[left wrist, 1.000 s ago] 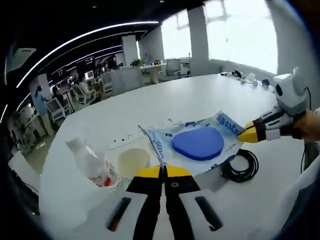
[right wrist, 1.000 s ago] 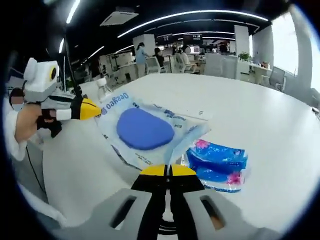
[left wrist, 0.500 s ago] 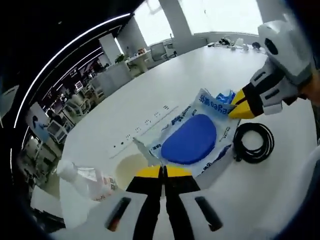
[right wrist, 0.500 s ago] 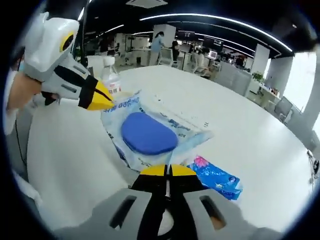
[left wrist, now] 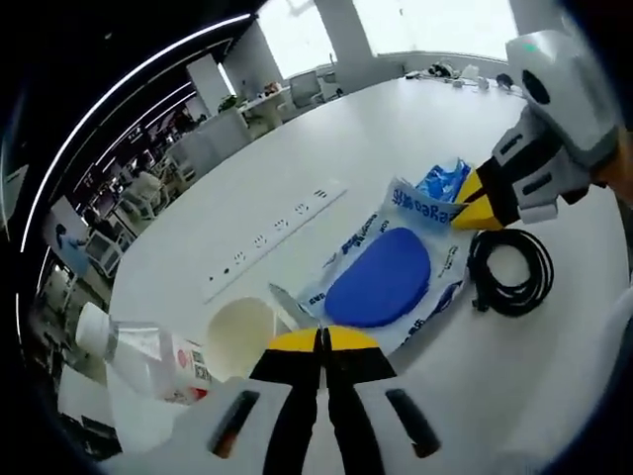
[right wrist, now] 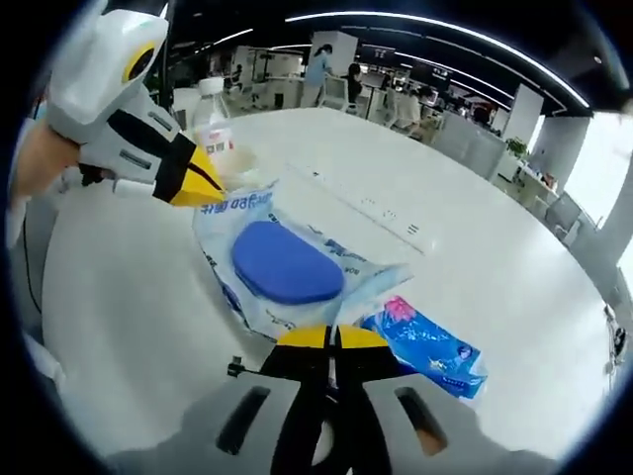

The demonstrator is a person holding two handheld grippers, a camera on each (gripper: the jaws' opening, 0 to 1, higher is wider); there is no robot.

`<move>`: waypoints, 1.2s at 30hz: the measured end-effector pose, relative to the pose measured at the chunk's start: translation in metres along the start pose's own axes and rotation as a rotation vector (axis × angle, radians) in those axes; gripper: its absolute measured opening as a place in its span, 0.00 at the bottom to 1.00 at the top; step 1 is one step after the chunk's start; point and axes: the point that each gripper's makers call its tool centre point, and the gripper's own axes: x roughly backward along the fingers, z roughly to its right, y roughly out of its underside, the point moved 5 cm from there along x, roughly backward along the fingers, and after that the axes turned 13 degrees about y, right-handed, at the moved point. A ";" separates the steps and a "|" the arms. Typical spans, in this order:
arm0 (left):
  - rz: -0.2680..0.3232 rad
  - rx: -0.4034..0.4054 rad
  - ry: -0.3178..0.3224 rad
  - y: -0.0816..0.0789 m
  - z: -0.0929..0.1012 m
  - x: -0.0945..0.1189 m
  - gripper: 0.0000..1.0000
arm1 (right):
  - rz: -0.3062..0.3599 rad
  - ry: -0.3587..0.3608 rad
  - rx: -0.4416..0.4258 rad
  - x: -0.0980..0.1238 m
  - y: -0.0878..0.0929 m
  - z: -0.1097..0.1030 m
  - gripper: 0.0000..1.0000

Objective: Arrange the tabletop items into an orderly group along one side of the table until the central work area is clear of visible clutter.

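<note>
Hiding under tongs (right wrist: pixel 331 341): pouch (right wrist: pixel 287 265) corner

You're in an open-plan office: rows of desks with office chairs (left wrist: pixel 148 188) and monitors (right wrist: pixel 435 74) (ceiling strip lights (right wrist: pixel 435 40) overhead).

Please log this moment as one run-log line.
left gripper: shut on clear plastic bag holding blue oval pad | right gripper: shut on bag

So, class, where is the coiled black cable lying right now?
In the left gripper view, the coiled black cable lies on the white table at the right, just under the right gripper and beside the clear bag with the blue pad.
</note>
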 end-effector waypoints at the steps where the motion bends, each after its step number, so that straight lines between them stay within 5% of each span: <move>1: -0.003 0.000 0.002 0.001 0.000 -0.001 0.00 | -0.004 -0.001 -0.003 -0.001 0.001 0.000 0.00; 22: -0.066 0.050 0.004 0.030 0.000 -0.019 0.00 | -0.075 -0.025 -0.087 -0.017 0.028 0.007 0.00; 25: -0.081 0.056 0.004 0.040 0.002 -0.021 0.00 | -0.103 -0.035 -0.192 -0.019 0.036 0.007 0.00; 36: -0.091 0.095 0.001 0.048 0.000 -0.029 0.00 | -0.107 -0.034 -0.194 -0.021 0.037 0.005 0.00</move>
